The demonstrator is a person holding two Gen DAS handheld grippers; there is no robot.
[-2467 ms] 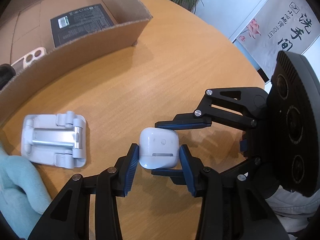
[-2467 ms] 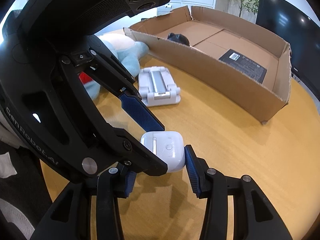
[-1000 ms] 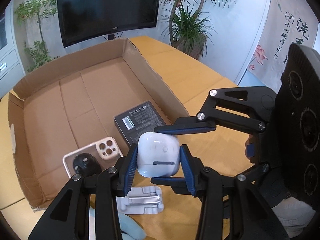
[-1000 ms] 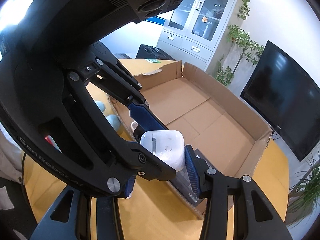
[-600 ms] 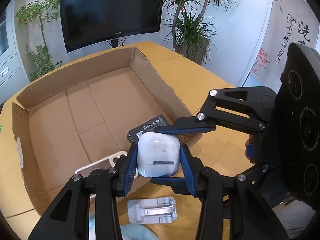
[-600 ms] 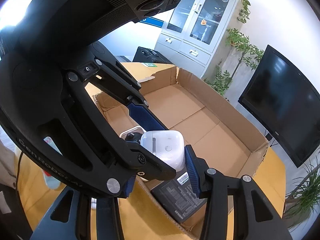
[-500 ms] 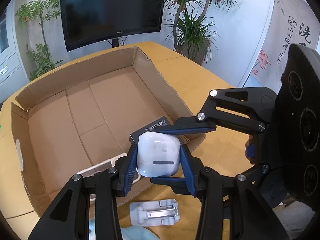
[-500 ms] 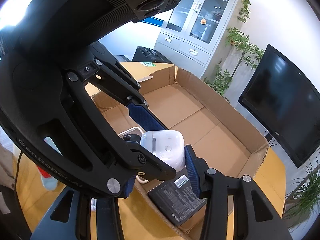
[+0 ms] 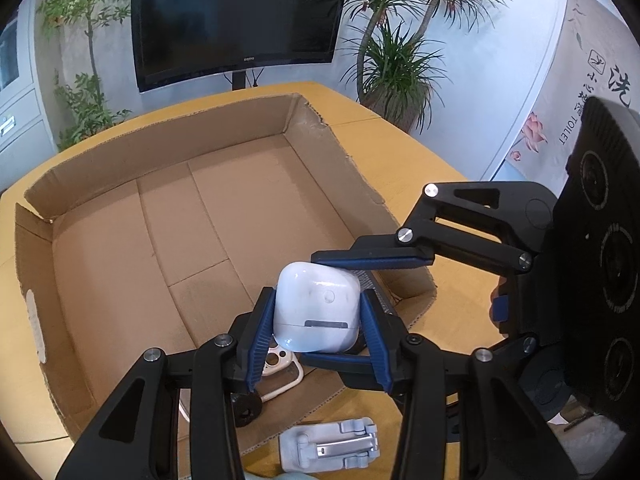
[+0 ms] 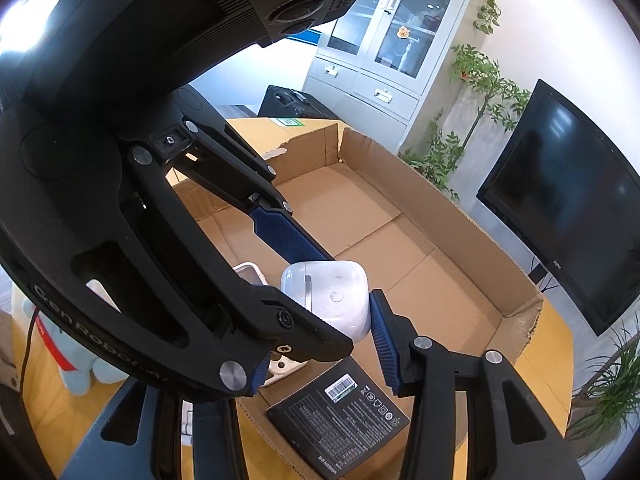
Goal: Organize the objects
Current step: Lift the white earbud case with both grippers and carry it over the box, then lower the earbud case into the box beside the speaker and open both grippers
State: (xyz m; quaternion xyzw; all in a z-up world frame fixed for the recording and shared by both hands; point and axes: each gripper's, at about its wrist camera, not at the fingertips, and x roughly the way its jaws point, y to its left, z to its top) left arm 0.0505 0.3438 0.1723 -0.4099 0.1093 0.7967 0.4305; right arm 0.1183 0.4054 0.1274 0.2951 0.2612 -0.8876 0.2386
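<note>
Big wooden table [image 9: 400, 136] with an open cardboard box [image 9: 224, 128] on it, mostly bare floor inside. In the near corner of the box: a black flat package [image 10: 340, 420], a phone case [image 9: 280, 368] and a small black round part [image 9: 246, 408]. A grey folding phone stand [image 9: 330, 446] sits outside on the table, just beside the box's near wall. My left gripper [image 9: 316, 320] and right gripper [image 10: 320, 320] are crossed on the same white earbud case [image 9: 316, 310], both pairs of blue pads pinching it, left from the sides, right roughly square to that. Case is held in the air above the near corner of the box, over the package and phone case. Judging by that, I'm mid-carry on the placing step. Next move needs a descent onto bare cardboard clear of what's already there, then both sets of jaws letting go together so the case doesn't twist or tip.
</note>
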